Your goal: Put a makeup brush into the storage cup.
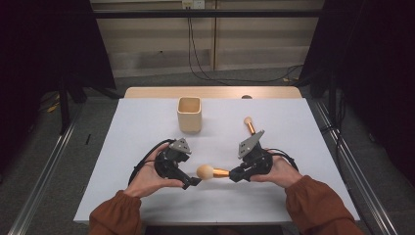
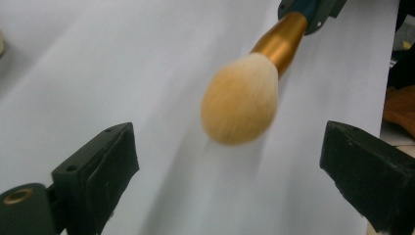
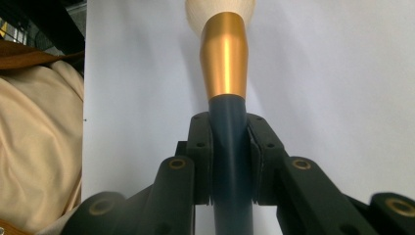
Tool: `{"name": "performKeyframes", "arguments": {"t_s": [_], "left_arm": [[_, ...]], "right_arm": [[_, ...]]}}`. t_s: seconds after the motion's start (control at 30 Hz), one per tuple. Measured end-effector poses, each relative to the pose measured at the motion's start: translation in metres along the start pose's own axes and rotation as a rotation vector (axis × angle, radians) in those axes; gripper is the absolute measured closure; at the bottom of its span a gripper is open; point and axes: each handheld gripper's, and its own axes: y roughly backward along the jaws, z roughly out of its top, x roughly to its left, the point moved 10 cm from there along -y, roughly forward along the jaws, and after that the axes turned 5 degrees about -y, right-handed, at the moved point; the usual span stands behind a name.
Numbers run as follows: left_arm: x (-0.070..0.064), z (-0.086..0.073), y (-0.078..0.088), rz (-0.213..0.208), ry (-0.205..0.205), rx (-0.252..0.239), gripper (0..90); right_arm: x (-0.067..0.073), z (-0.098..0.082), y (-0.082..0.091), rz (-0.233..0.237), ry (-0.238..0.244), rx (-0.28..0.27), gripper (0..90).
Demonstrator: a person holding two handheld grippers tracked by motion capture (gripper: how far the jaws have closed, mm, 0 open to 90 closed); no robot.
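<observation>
A makeup brush with a cream bristle head, gold ferrule and dark blue handle hangs level just above the white table near its front. My right gripper is shut on the dark handle, and the gold ferrule sticks out past its pads. My left gripper faces it from the left with its jaws wide apart. In the left gripper view the bristle head floats a little beyond the left gripper, touching neither pad.
A beige square cup stands upright at the middle back of the table. A second brush lies to its right, behind my right hand. Rust-coloured sleeves come in at the bottom edge.
</observation>
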Motion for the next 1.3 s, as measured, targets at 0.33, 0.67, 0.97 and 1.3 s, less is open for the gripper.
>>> {"name": "performKeyframes", "arguments": {"t_s": [0.33,0.67,0.97,1.3], "left_arm": [[0.01,-0.012,0.013,0.06,0.083,-0.075,6.4],[0.008,-0.027,0.015,0.075,0.111,-0.133,4.3],[0.002,-0.038,0.017,0.072,0.13,-0.178,3.3],[0.006,-0.037,0.019,0.126,0.14,-0.221,3.6]], "right_arm": [[-0.002,-0.009,0.003,-0.044,-0.087,-0.06,75.2],[-0.006,-0.009,0.0,-0.056,-0.174,-0.153,75.2],[-0.01,-0.003,0.002,-0.079,-0.219,-0.253,75.2],[-0.01,0.001,0.01,-0.101,-0.227,-0.361,75.2]]}}
